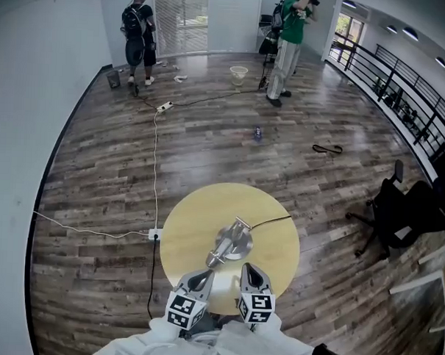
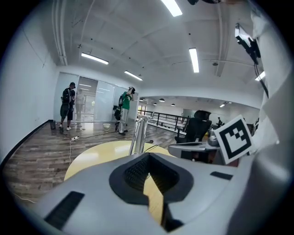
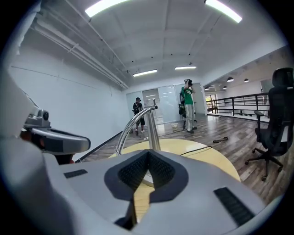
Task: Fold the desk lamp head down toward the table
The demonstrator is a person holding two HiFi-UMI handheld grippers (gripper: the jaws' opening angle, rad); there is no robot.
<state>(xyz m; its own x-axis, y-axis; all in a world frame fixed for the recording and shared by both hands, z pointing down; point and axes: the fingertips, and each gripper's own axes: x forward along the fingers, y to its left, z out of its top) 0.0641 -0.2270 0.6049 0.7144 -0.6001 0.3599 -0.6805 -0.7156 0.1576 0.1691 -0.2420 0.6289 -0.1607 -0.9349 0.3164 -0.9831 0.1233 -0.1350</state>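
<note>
Left gripper (image 1: 207, 273) and right gripper (image 1: 247, 268) both clenched and empty, desk lamp (image 1: 231, 242) mid-table.
Jaws pressed together at the near edge of the round table (image 1: 195, 216), touching nothing. The lamp stands just beyond them, and the right gripper's body cuts off its curved arm's lower end. On the far floor sits a pale bucket (image 1: 239, 74), contents unreadable.

Far ahead of the jaws, a person in black (image 1: 139, 33) and a person in a green top (image 1: 291, 36) stand on the wood-plank floor (image 1: 98, 168), with a pale bucket (image 1: 239, 74) between them. A white cable (image 1: 155, 163) runs back to a power strip (image 1: 155, 235) left of the jaws. Off to their right stands a black office chair (image 1: 398, 206), with a black railing (image 1: 403, 82) beyond it.
</note>
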